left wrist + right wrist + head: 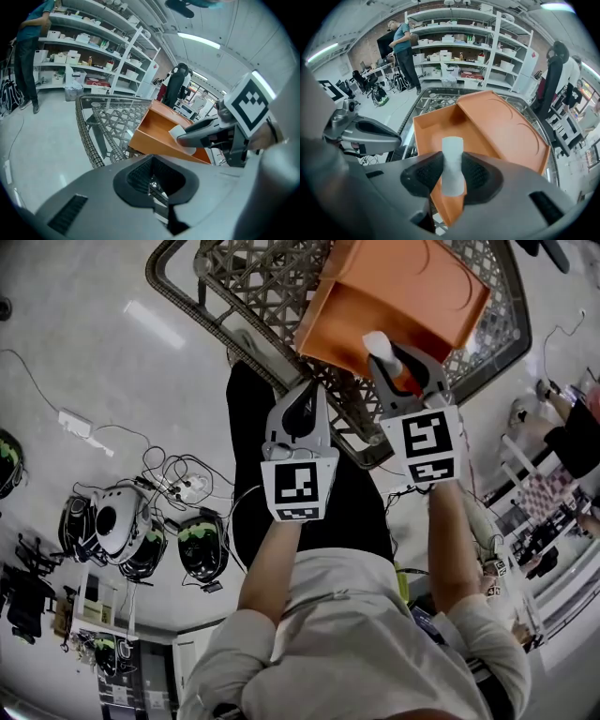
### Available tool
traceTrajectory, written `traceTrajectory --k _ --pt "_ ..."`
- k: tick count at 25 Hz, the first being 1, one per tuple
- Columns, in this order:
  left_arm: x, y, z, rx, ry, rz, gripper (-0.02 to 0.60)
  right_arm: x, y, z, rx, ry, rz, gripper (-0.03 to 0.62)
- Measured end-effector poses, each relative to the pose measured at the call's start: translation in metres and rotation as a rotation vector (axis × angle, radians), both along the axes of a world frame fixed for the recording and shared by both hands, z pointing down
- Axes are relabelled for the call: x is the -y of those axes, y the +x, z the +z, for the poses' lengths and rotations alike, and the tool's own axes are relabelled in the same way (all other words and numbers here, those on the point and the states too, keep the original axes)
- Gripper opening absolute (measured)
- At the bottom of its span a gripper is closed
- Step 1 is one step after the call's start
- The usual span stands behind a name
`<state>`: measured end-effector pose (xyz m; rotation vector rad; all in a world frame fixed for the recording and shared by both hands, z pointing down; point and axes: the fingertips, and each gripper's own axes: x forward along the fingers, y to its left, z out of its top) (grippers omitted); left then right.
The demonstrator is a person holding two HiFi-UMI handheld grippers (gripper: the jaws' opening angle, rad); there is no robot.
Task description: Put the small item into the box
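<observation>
Right gripper (389,357) was pinching the small soft white item (378,341) over the near edge of the open orange plastic box (403,296) in the woven lattice basket (253,296), going by the head view. In the left gripper view, the left gripper (152,187) was closed on nothing and clear of the box. The right gripper view showed the box tilted, so I reckon a sloppy release could've sent the item sliding out.

L gripper (312,390) shut, empty; R gripper (403,367) tilted down, clamped on small item (452,161).

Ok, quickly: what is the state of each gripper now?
Left gripper: closed, empty.
Right gripper: closed on the small white item, above the orange box.
</observation>
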<state>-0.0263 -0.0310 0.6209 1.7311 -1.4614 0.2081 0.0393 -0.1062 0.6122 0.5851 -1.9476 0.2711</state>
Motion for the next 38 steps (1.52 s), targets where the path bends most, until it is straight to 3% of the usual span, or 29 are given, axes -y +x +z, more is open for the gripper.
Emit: traceTrajectory --k 38 --pt "-0.005 -0.006 0.016 -0.018 -0.043 -0.001 0.008 0.004 -0.005 0.041 -0.052 -0.089 0.012 0.121"
